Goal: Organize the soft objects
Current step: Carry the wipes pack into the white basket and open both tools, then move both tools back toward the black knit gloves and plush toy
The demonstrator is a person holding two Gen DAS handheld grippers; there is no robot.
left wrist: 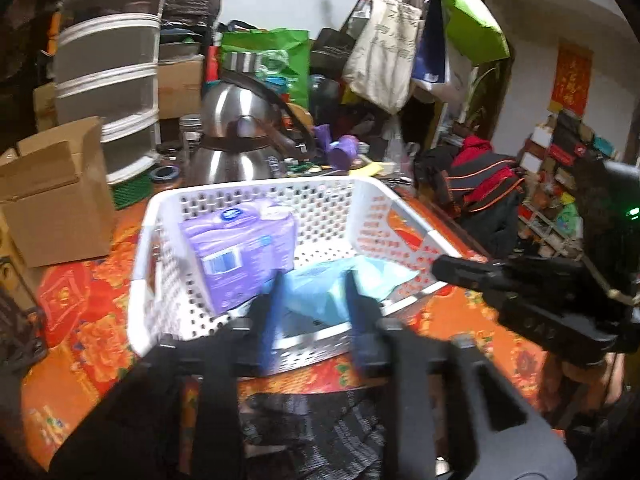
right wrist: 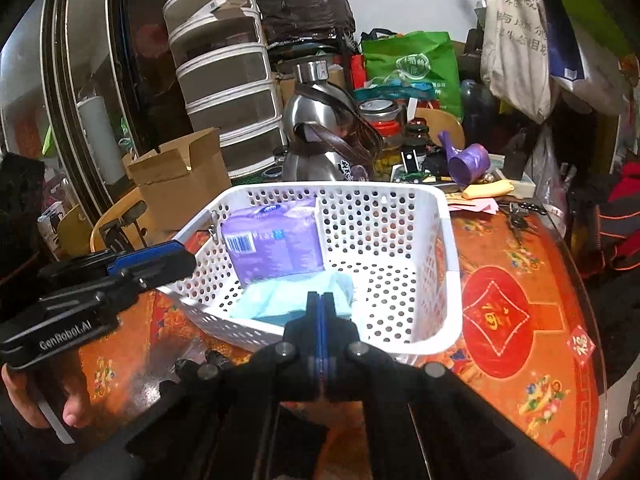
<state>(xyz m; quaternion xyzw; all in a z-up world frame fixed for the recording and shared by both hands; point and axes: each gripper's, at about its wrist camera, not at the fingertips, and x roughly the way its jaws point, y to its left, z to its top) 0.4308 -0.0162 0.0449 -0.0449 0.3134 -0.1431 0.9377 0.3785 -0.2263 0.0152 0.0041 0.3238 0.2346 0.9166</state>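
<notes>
Your left gripper hangs over the near rim of the white basket, its blue fingers spread apart with nothing between them. Inside the basket, the purple pack stands against the far left wall, and the light blue pack lies just in front, touching it. Your right gripper is pressed fully closed, empty, above the near rim.
</notes>
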